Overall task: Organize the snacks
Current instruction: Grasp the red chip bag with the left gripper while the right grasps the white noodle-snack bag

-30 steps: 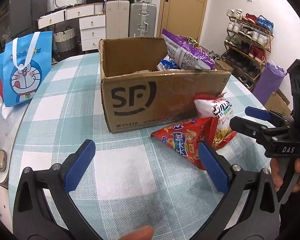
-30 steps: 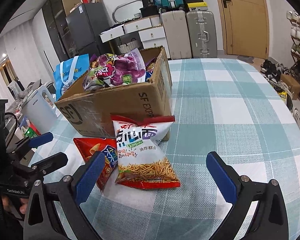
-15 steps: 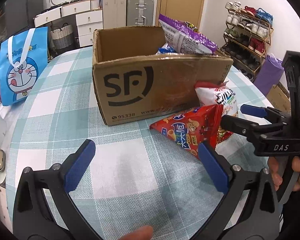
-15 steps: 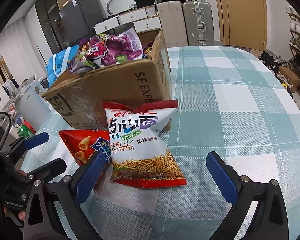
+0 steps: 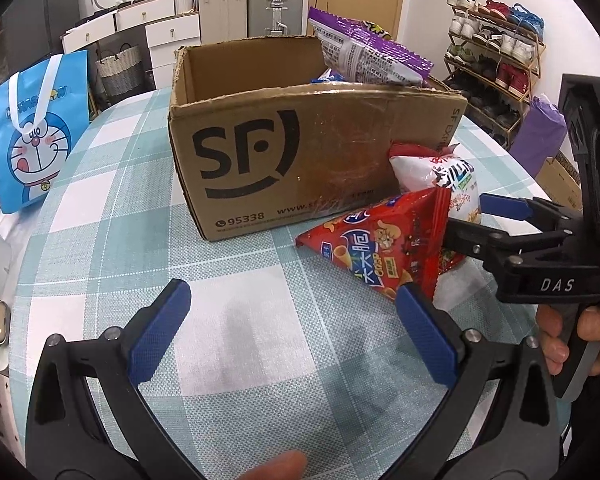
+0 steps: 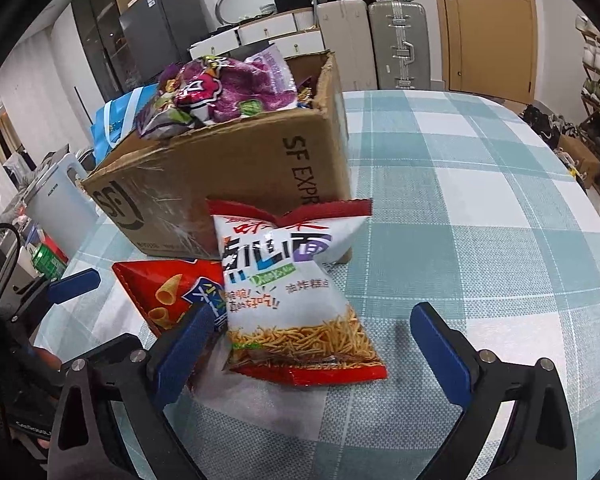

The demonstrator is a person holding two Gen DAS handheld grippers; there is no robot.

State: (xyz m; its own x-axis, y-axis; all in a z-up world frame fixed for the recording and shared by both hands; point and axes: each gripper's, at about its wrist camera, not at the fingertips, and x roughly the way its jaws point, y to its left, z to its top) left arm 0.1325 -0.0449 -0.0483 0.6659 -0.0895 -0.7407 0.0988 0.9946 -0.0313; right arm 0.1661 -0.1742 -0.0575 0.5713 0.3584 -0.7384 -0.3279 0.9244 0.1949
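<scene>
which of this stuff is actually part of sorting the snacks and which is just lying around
Part of the job:
cardboard box
white noodle-snack bag
red corn-snack bag
purple snack bag in the box

Just lying about:
blue cartoon bag
suitcases
shoe rack
white kettle

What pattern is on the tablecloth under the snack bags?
A teal-and-white check on the tablecloth, clearest in the right wrist view.

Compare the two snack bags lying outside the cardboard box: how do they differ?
The white noodle-snack bag is mostly white with red ends and leans on the cardboard box; the red cone-snack bag is red and lies beside it, partly tucked under it. The white bag sits between the right gripper's closing fingers, the red bag outside them. Both look sealed and rest on the checked tablecloth.
</scene>
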